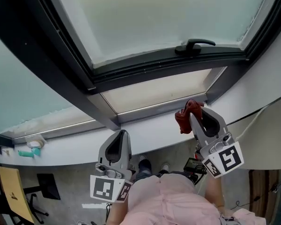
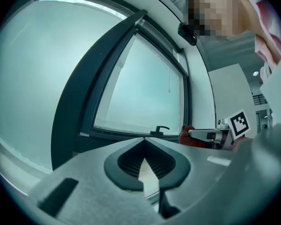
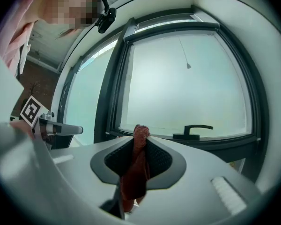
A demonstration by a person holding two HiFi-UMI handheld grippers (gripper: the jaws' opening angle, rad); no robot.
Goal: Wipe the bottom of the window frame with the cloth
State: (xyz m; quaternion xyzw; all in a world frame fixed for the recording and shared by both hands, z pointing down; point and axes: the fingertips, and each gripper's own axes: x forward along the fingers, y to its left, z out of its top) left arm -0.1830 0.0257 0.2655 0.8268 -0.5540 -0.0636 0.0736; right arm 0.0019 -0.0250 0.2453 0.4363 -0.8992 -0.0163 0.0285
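Note:
A red cloth is pinched in my right gripper, which is shut on it just below the bottom of the dark window frame. In the right gripper view the cloth hangs between the jaws, its top poking past the tips of the right gripper. My left gripper hovers lower left, shut and empty, by the pale sill. The left gripper points at the frame in its own view, with the cloth to its right. A black window handle sits on the frame.
A dark vertical mullion runs down to the sill left of the panes. Small teal and white items lie on the ledge at far left. A cable runs along the wall at right. Below are a chair and the person's feet.

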